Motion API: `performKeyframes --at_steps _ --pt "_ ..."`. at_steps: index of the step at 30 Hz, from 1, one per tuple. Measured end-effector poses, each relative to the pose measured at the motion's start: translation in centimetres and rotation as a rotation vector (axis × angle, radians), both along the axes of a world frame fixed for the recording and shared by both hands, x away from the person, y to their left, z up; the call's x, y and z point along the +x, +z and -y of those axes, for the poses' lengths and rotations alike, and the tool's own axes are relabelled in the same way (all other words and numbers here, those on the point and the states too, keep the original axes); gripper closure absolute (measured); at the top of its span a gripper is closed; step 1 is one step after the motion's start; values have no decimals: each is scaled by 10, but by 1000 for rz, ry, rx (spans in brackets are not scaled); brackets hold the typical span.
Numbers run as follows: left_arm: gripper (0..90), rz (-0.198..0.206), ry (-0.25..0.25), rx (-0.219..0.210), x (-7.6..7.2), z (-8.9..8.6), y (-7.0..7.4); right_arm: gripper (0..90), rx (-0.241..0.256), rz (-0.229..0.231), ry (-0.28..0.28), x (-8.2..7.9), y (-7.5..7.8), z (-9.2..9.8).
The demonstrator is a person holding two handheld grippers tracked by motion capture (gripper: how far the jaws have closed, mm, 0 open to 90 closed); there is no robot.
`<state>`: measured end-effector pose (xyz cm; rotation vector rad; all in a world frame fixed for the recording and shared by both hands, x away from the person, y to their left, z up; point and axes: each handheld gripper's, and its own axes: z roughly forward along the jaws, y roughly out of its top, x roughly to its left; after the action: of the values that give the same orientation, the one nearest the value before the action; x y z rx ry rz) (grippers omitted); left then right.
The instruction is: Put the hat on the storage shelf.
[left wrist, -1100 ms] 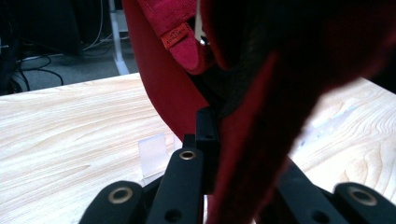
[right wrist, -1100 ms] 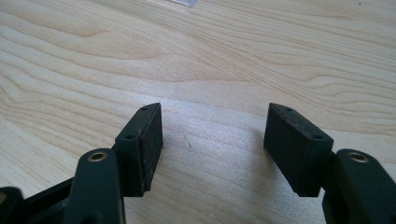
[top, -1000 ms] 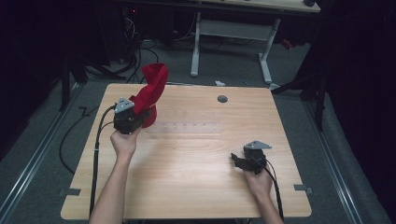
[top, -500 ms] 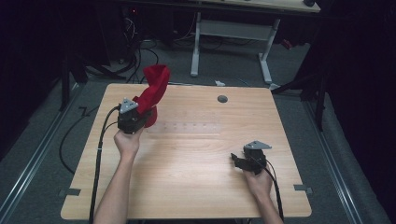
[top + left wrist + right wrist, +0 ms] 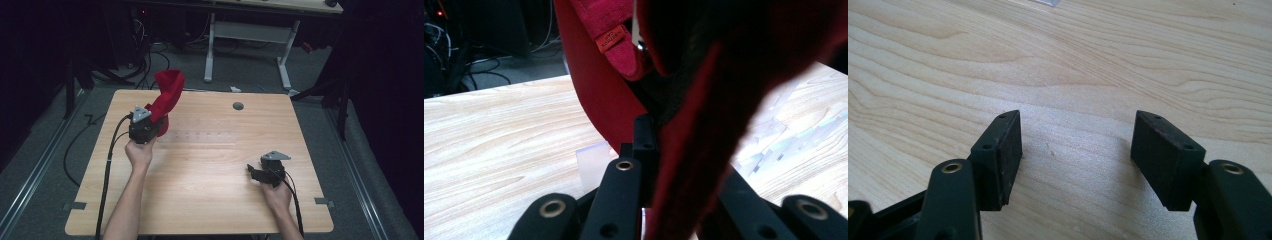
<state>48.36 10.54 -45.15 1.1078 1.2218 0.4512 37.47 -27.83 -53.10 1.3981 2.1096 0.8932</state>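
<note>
Two tongs are in play, and they do unlike work. Your left tongs (image 5: 150, 120) are clamped on the red cloth (image 5: 165, 95), lifting it clear of the counter (image 5: 210, 200) near the far left corner, the fabric standing up above the jaws. Your right tongs (image 5: 256, 172) sit gaping and empty near the near right corner, low over bare wood. Judging from this, keep your grip firm and your wrist steady so the cloth hangs free. Bring the spare tongs across to catch a loose edge before you spread it.
</note>
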Motion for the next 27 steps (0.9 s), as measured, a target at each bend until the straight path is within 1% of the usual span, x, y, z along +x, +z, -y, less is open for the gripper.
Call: performKeyframes --at_steps 3,6,8,11,14,17,19,23,27 --pt "851 -2 7 4 0 1 -1 374 0 0 0 0 0 0" --pt "851 4 15 -6 -1 2 -3 373 1 -2 -1 0 0 0" --pt "851 -5 17 -6 -1 1 -7 373 1 -2 -1 0 0 0" --pt "851 -7 16 -5 -1 1 -12 372 -1 1 1 0 0 0" --pt "850 -12 20 -14 -1 1 -16 372 0 0 1 0 0 0" --pt "847 -23 18 -16 -1 1 -20 372 -3 2 3 0 0 0" --pt "843 -28 17 -26 -2 1 -22 372 -2 2 3 0 0 0" --pt "834 -49 10 -40 -4 0 -26 372 -3 1 4 0 0 0" --pt "824 -62 2 -50 -8 -2 -27 372 -3 1 4 0 0 0"
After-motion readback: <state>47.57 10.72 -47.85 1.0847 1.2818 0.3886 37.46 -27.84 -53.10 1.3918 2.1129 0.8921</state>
